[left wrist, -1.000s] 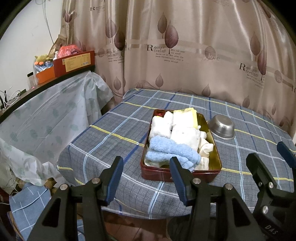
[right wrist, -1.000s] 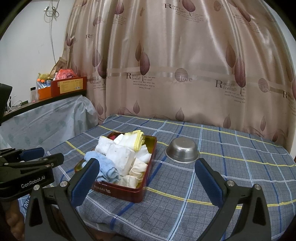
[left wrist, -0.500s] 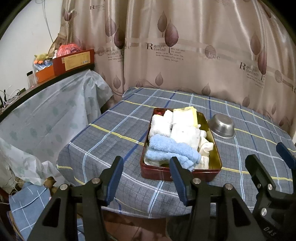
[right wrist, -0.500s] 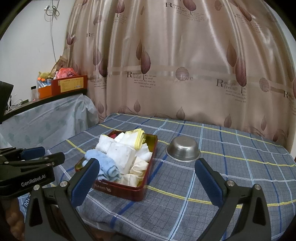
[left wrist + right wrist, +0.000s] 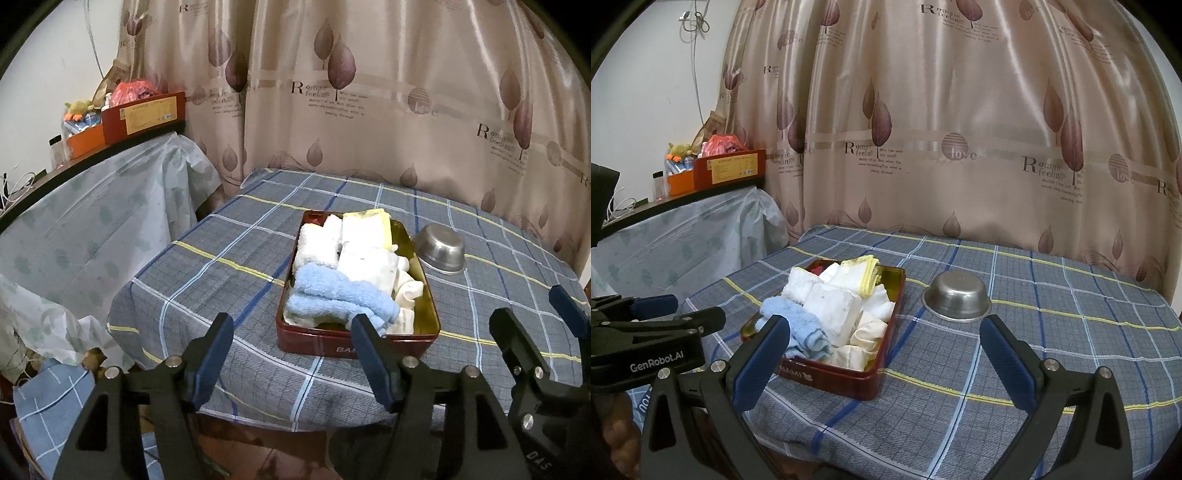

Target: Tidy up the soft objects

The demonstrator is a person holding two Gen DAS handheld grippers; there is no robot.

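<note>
1. A dark red rectangular metal tin (image 5: pixel 354 341) sits on the round table under a grey-blue checked cloth (image 5: pixel 229 254), packed with small folded cloths; none of them lies out on the table.
2. A fluffy light blue terry towel (image 5: pixel 332 295) lies across the near end of the tin. Behind it are white folded washcloths (image 5: pixel 319 245), a yellow-edged white cloth (image 5: pixel 365 225) at the far end, and cream-coloured rags (image 5: pixel 408 286) along the right wall.
3. Just right of the tin an upturned steel bowl (image 5: pixel 956 297) rests on the cloth, apart from it.
4. The left gripper (image 5: pixel 291 350) hovers at the near table edge, jaws spread and empty. The right gripper (image 5: pixel 882 350) hangs the same way further right, parted wide, grasping nothing.
5. I judge the cloths light, limp and compressible, so they will sag and unfold when lifted. A pinch on a thick fold, such as the blue towel's raised roll, should hold better than a loose corner.
6. This would suit cloths already tidied into the tin, or a heap waiting to be sorted out; I cannot tell which.
</note>
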